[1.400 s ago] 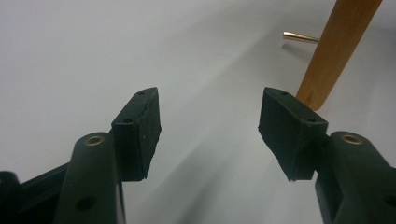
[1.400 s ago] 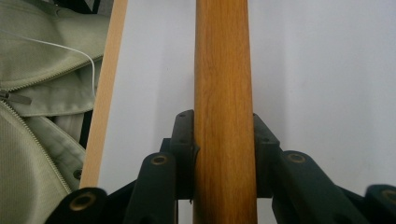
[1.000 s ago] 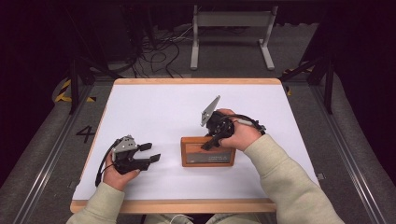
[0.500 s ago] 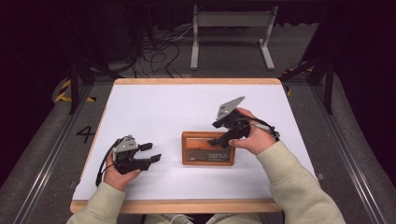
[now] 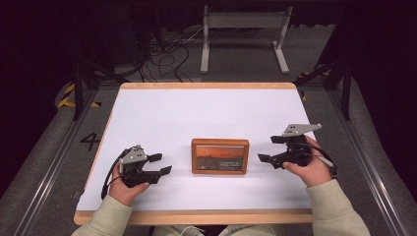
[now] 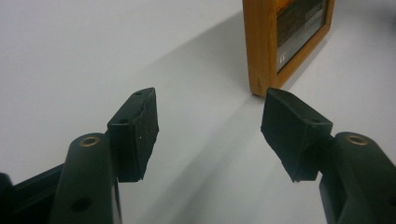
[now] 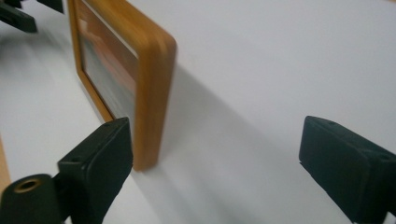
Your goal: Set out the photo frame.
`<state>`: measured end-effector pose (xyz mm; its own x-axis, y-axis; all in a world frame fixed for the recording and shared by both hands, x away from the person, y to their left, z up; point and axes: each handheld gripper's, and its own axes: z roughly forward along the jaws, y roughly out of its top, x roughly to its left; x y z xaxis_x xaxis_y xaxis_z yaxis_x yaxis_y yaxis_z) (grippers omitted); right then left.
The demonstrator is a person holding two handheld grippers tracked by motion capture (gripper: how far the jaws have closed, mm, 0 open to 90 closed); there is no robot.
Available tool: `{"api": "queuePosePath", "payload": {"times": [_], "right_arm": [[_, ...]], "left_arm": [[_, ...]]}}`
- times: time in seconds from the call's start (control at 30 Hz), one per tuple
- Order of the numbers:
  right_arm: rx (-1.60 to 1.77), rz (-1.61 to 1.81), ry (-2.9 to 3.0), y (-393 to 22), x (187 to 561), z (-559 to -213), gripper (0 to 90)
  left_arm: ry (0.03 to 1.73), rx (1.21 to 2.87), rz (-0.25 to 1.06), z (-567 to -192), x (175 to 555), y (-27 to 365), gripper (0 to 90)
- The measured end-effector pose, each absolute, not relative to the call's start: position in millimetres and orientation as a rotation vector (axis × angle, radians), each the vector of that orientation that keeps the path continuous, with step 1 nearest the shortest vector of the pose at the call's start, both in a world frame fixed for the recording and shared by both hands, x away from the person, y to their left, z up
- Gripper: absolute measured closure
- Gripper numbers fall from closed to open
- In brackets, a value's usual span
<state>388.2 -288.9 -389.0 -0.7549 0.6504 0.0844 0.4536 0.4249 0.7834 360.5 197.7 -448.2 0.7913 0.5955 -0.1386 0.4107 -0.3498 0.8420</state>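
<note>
Right hand (image 5: 309, 167) sits at the table's (image 5: 162, 113) 4 o'clock, forearm coming in from the bottom right. Right gripper (image 5: 268, 149) points toward 9 o'clock at the picture frame (image 5: 220, 156). Its jaws have just been opening and now stand wide, nothing between them.

Left hand (image 5: 125, 184) rests at 8 o'clock near the front edge. Left gripper (image 5: 161, 164) points toward 3 o'clock, jaws also wide and empty.

Frame stands upright just below table centre, picture side facing the person. It sits between the two grippers, touching neither; the right one is closer to it. In the right gripper view the frame's edge (image 7: 152, 93) lies just past the left-hand jaw, off the gap's centreline.

The white top is bare from 10 through 2 o'clock. Front wooden edge is close behind both hands.
</note>
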Motion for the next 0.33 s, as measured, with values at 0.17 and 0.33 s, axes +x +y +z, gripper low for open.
{"api": "queuePosePath", "payload": {"times": [0.17,0.33], "right_arm": [[1.066,1.211,2.392,-312.8,382.9,-412.3,9.1],[1.105,1.223,2.396,-318.6,385.2,-426.8,4.2]], "left_arm": [[0.767,1.976,0.238,-448.7,360.7,203.7,36.7],[0.784,1.971,0.254,-449.7,361.7,204.2,36.5]]}}
